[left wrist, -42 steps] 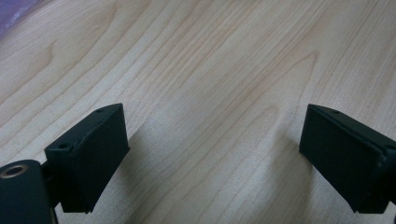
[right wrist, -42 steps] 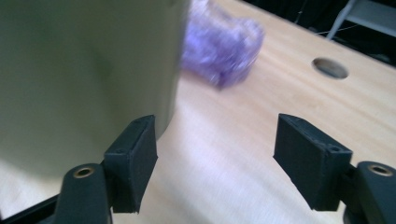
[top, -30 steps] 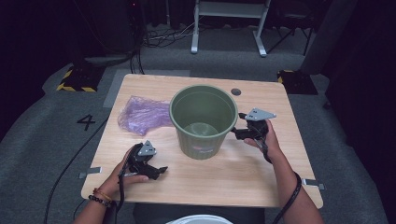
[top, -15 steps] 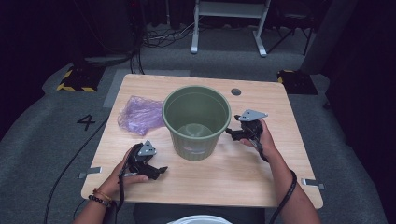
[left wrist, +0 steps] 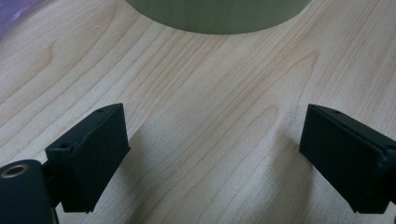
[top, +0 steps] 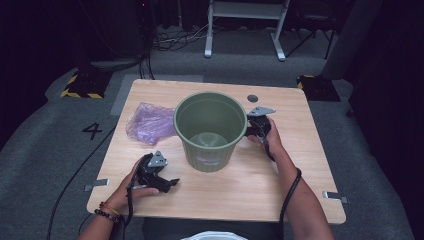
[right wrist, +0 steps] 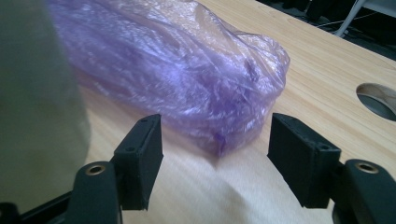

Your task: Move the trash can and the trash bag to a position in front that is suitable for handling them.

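A green plastic bucket [top: 210,150] stands upright in the middle of the wooden table [top: 300,165]. A crumpled purple plastic bag [top: 150,121] lies to its left. My right gripper [top: 248,131] is at the bucket's right side, just below its rim. Its jaws have just been closing and still stand apart. In the right gripper view [right wrist: 215,154] the bag [right wrist: 177,84] lies ahead of the jaws, its tip in line with the gap and untouched, and the bucket wall [right wrist: 32,116] is at the left. My left gripper [top: 172,183] rests open at the front left, facing the bucket's base [left wrist: 215,14].
A round cable hole [top: 252,98] sits in the table behind the bucket, also at the right of the right gripper view [right wrist: 378,100]. Bare wood lies in front of the bucket and along the right side. Cables trail from both grippers over the front edge.
My right gripper has moved left, up to the bucket's side. The bucket has shifted slightly left. The left gripper has stayed put.
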Motion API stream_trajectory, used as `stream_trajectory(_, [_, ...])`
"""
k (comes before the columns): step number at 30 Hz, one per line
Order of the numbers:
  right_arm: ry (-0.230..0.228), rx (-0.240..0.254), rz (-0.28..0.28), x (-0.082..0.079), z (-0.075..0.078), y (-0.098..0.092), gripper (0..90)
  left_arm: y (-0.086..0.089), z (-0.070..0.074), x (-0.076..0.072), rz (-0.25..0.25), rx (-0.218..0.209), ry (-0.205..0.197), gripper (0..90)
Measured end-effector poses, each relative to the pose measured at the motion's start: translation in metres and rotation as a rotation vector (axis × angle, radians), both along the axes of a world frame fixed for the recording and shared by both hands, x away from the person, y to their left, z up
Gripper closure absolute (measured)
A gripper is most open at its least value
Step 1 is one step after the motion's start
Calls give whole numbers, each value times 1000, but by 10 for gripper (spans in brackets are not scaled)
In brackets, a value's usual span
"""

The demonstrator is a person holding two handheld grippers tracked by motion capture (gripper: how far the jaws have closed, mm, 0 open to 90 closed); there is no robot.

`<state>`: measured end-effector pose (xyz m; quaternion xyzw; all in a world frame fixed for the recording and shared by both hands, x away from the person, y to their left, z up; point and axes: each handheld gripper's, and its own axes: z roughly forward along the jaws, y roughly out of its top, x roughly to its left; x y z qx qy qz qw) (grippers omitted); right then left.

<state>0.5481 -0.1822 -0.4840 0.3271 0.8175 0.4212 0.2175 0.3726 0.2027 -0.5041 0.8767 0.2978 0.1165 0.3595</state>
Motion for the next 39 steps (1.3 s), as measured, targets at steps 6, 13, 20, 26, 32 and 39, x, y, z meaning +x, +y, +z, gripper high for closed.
stream_trajectory(6, [37,40,-12,15,-4,9,359,0,0,0,1,0,1,78])
stream_trajectory(13, [62,41,-11,24,-10,22,399,0,0,0,0,0,-1,78])
stream_trajectory(20, [97,-31,1,26,-17,37,559,0,0,0,1,1,-2,80])
stream_trajectory(26, [127,-10,3,29,-18,34,780,0,0,-1,1,1,-3,80])
stream_trajectory(32, [155,-33,-29,26,-14,23,856,0,0,-1,1,1,-2,80])
stream_trajectory(39, [144,-53,-56,8,-13,2,856,0,0,-1,1,1,-2,80])
